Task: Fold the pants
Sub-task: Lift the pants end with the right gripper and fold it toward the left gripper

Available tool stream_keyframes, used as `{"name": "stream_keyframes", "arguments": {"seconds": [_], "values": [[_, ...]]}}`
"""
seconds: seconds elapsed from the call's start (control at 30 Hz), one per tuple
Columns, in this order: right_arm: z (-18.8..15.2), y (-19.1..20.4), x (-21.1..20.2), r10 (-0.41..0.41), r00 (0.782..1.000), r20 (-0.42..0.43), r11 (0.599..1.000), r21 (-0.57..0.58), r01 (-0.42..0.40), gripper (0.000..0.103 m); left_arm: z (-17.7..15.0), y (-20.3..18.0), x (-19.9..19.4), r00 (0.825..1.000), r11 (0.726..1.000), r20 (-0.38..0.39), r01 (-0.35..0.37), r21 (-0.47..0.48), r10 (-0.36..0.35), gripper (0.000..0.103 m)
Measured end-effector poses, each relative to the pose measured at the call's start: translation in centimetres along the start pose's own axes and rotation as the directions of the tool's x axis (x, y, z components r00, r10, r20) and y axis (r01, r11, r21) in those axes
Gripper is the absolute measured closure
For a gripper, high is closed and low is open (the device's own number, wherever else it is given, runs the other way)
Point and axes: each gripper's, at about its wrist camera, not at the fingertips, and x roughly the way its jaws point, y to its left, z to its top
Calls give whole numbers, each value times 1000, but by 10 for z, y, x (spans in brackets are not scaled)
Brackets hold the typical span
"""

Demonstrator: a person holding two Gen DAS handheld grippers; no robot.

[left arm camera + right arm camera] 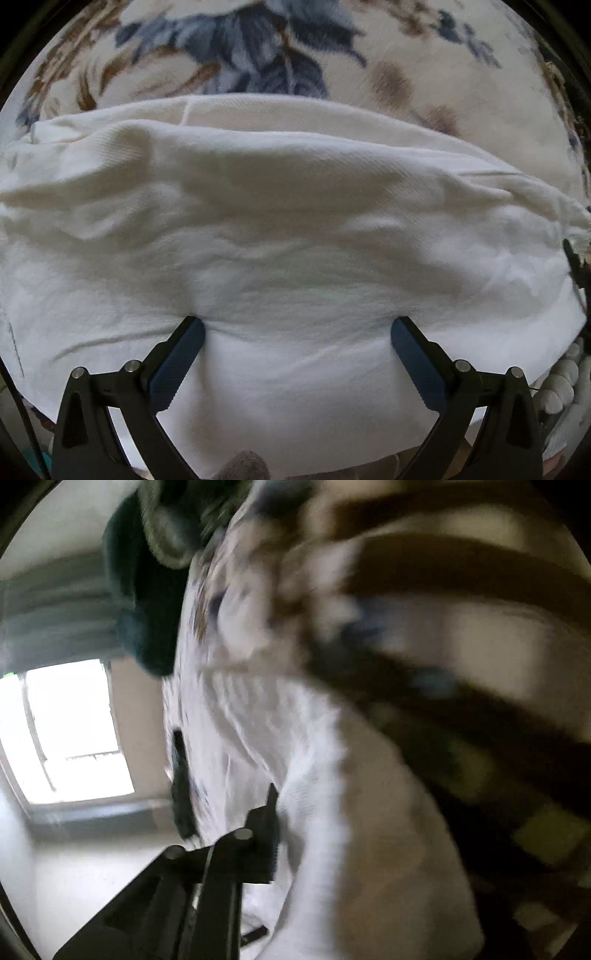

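While the left gripper (297, 334) points straight down with its jaws spread wide, both blue fingertips (192, 332) press into the white pants (280, 221), which lie folded over in layers across a flowered blanket (258, 55); nothing is pinched between the jaws, only dimpled cloth sits under each tip; the blanket shows blue and brown leaves beyond the far edge of the pants; at the right rim of this view a small dark part of the other tool (574, 266) meets the frayed end of the cloth. Seen from the right wrist, everything is blurred; the right gripper (275, 823) has its jaws drawn almost together, and the white cloth of the pants (325, 775) lies right against its one visible finger, which appears to clamp an edge of it; a bright window (74, 731) fills the left side.
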Motion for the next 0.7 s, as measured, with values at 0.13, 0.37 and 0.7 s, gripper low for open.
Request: {"name": "stream_keyframes", "arguments": {"seconds": [0.13,0.37,0.7], "values": [[-13,10,-6,-18,999,47,1000,-21,19,93,-2,6,-23,998,1000,64,3,-29,-1,0],[-65,114,-27,-109,988,108,948,-289,136,94,-12,59,-63,988,993,156,26,-117,-7,0],[-224,243,53,-233,962,140,743,-613,269,95,-49,187,-99,979,965,202,19,-263,35,0]]}}
